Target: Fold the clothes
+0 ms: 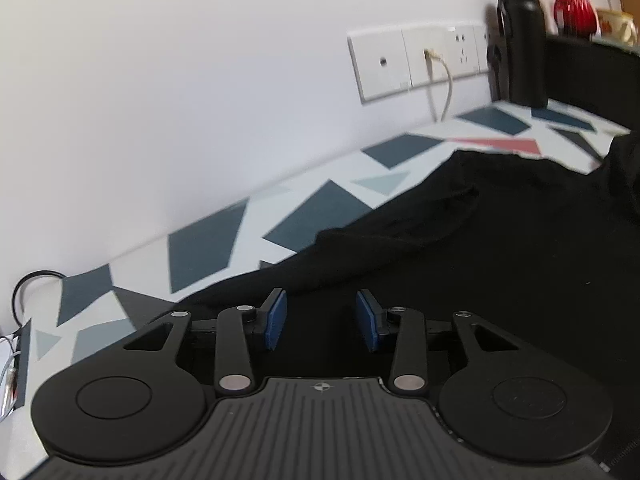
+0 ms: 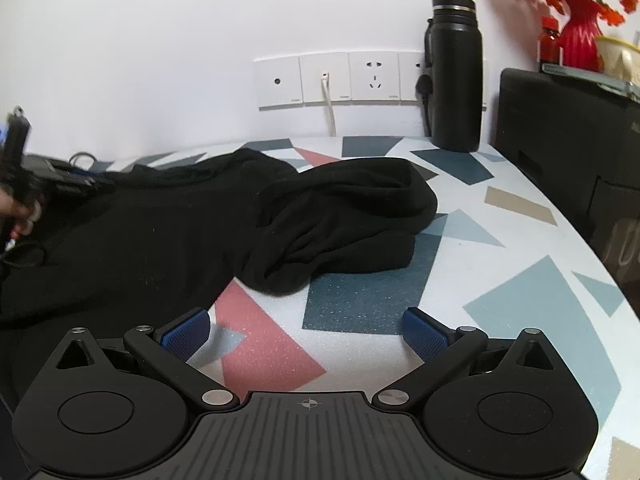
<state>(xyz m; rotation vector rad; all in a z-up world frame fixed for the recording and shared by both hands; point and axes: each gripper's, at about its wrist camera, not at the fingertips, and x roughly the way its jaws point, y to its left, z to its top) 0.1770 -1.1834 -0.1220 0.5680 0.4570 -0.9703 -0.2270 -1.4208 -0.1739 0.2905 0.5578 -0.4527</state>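
Black garment (image 2: pixel 168 232) lies unfolded under both spread, empty grippers, left gripper (image 1: pixel 322 320) and right gripper (image 2: pixel 306 334); no readable writing.

one black garment (image 2: pixel 168 232) is counted on the counter (image 2: pixel 520 300), with one black bottle (image 2: pixel 456 76), one red vase (image 2: pixel 580 36), four wall plates (image 2: pixel 348 80) and two grippers, each showing two blue fingers (image 2: pixel 188 334).

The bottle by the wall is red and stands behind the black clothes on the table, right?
Not quite: the bottle is black, not red. The right wrist view shows it standing by the wall, behind the black clothes on the table. The red thing farther right is a vase.
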